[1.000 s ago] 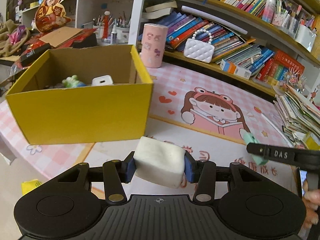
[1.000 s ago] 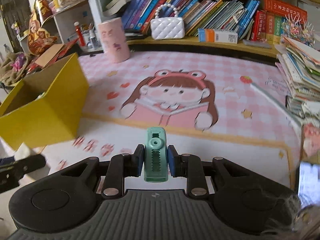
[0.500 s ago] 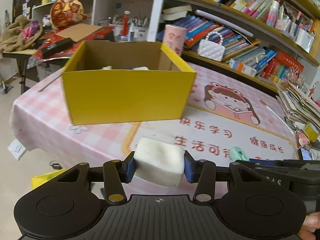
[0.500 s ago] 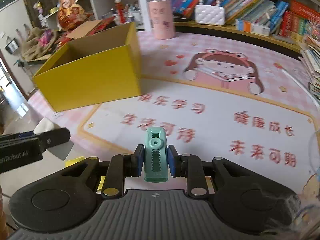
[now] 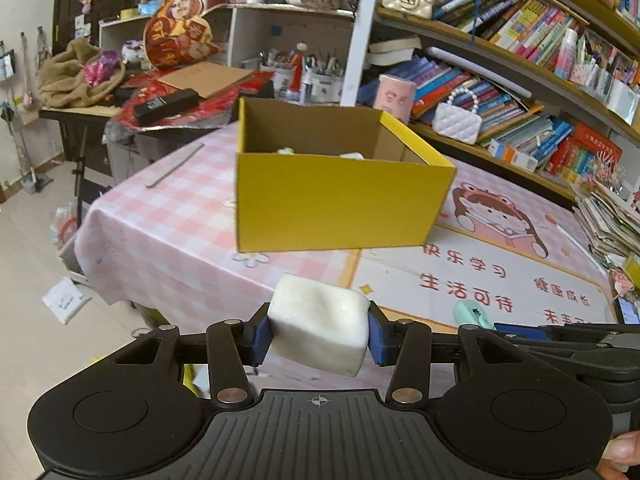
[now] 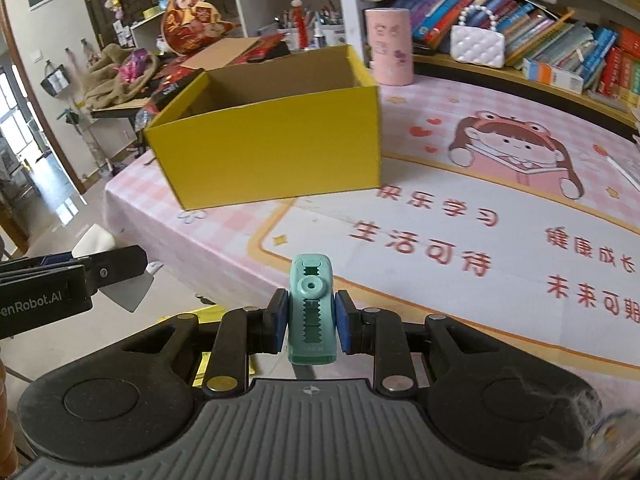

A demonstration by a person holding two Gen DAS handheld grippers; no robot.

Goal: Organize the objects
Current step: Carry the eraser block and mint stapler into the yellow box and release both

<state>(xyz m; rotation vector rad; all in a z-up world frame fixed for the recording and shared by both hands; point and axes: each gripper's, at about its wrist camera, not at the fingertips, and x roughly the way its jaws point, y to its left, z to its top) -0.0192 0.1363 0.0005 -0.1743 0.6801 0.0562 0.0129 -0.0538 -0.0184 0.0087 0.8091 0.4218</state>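
A pink checked table filled both views, with a cartoon mat spread over its middle. On the table's left part stood an open yellow box, its near wall facing the cameras; two small pale items lay inside, too hidden to identify. A bookshelf ran behind the table, with a pink cup and a white purse beside each other past the box, and a paper stack at the table's right edge.

The left gripper hung off the table's near edge, in front of the box and well apart from it, its blue pads clenched on a soft white block that was tilted between them.

The right gripper hung just right of it, also off the near edge, pads pressed on both sides of a small teal clip held upright, its toothed face toward the camera.
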